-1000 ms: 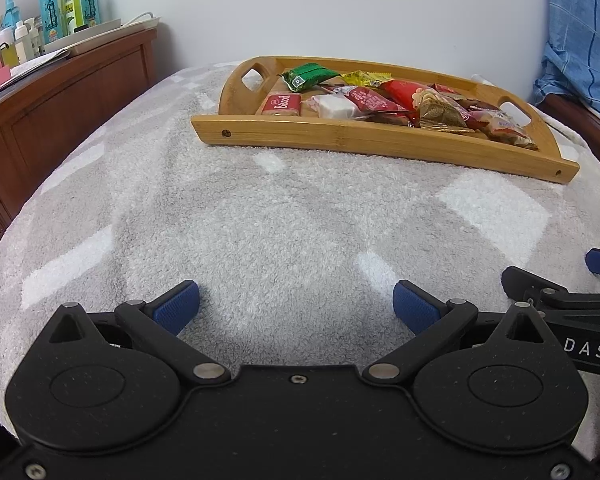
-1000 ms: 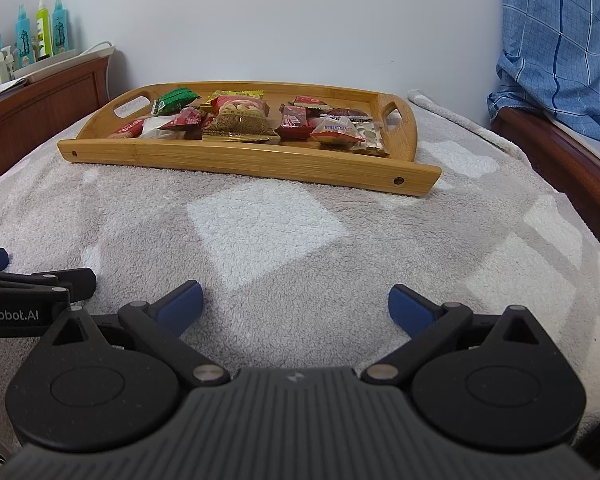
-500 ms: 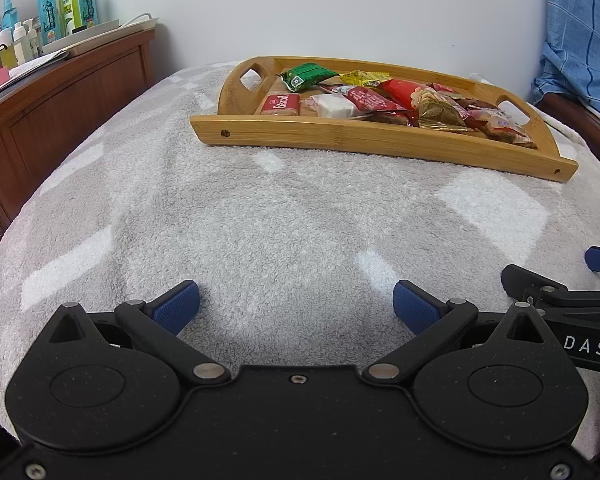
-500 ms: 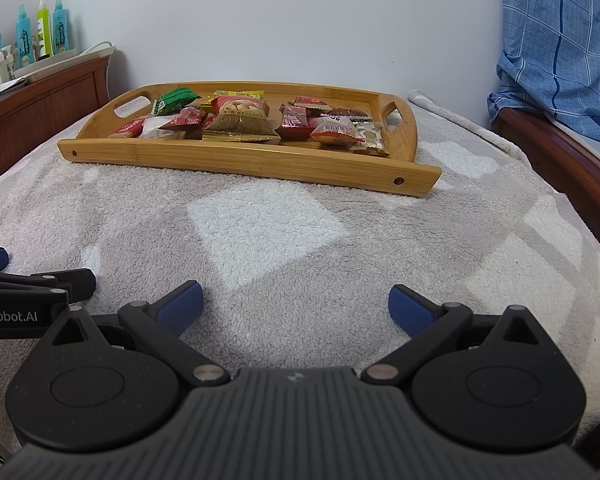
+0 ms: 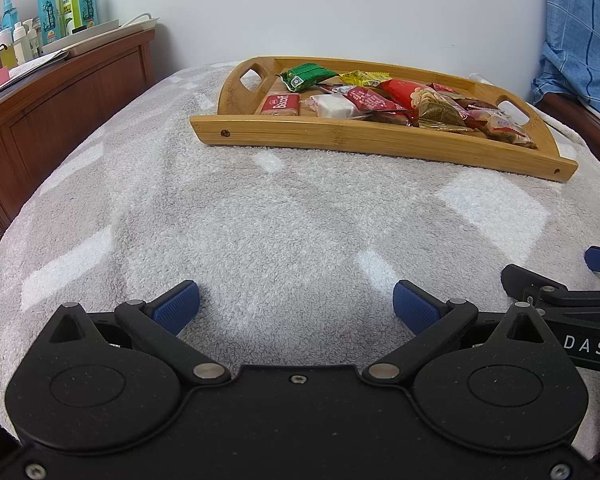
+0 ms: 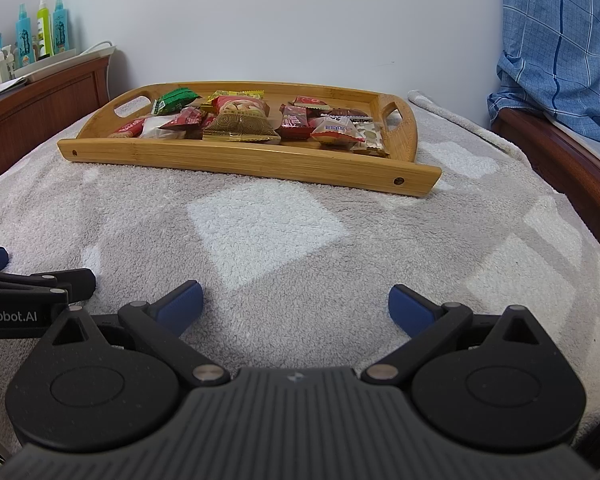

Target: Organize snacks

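Your left tool point(image 5: 296, 304) rests low over the gray and white blanket point(image 5: 284, 216) with its blue pads spread wide apart and nothing between them. Your right tool point(image 6: 295, 304) sits just beside it, also spread wide and holding nothing; each one shows at the edge of the other's view.

The wooden tray point(image 6: 236, 162) lies on the blanket well ahead of both tools, near the white wall. All the snacks are inside it, piled loosely and overlapping. From the left view you can pick out a green packet point(image 5: 306, 76) at the far left end, a red Biscoff pack point(image 5: 281, 105) by the near rail, a white wrapped bar point(image 5: 334, 105) beside that, and a gold patterned packet point(image 5: 440, 114) toward the middle. At the right end sits a small white and red candy wrapper point(image 6: 336, 130); the brown piece behind it is too small for you to identify, possibly chocolate.

Spray bottles point(image 5: 66, 0) stand on the wooden cabinet point(image 5: 60, 100) to your left. Blue checked fabric point(image 6: 560, 40) hangs at the right.
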